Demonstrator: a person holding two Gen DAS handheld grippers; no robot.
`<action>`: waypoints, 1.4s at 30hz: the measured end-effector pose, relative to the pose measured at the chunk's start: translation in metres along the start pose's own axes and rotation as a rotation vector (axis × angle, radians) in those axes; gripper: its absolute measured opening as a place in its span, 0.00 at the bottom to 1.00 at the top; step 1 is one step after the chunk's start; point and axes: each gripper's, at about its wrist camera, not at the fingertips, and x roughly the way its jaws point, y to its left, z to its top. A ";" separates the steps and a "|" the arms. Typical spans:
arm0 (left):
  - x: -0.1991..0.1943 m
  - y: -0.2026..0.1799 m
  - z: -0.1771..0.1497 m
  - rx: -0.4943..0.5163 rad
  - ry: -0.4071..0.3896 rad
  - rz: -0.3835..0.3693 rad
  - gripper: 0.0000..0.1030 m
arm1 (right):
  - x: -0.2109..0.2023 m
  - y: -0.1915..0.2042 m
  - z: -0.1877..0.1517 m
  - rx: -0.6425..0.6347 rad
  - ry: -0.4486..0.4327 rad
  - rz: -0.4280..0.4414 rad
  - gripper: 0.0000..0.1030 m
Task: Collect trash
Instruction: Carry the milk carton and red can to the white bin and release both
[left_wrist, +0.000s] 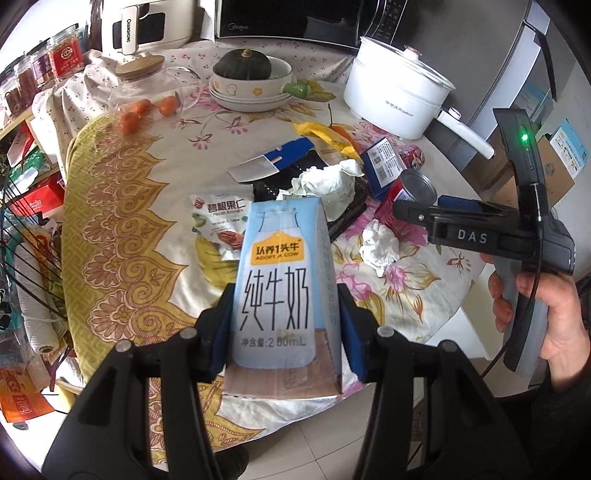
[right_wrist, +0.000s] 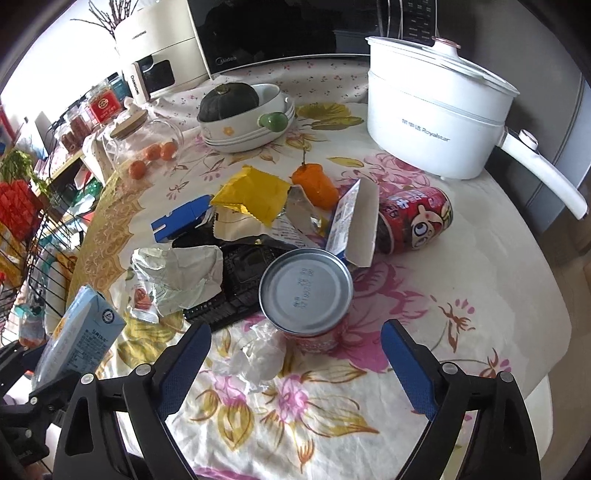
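Above the cluttered counter (right_wrist: 480, 295) | left gripper (left_wrist: 286, 325) is carrying a milk carton (left_wrist: 284, 288), jaws clamped on its sides | right gripper (right_wrist: 295, 339) is hovering, jaws apart, by an upright can (right_wrist: 306, 291) | advice: straddle the can squarely, avoiding the crumpled tissue (right_wrist: 258, 358).

Black tray (right_wrist: 236, 288) largely under wrappers

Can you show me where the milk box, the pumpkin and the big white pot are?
milk box (left_wrist: 275, 295): left wrist view, on its front label, between the left claw's pads.
pumpkin (right_wrist: 229, 101): right wrist view, on its dark green skin.
big white pot (right_wrist: 432, 122): right wrist view, on its side wall.
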 end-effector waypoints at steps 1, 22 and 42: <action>0.000 0.001 0.000 0.000 0.000 0.001 0.52 | 0.002 0.002 0.001 -0.001 -0.003 0.000 0.85; -0.008 -0.008 0.001 0.007 -0.032 -0.010 0.52 | -0.025 0.006 -0.001 -0.046 -0.075 -0.011 0.53; -0.009 -0.109 0.007 0.169 -0.094 -0.140 0.52 | -0.122 -0.116 -0.063 0.122 -0.124 -0.048 0.53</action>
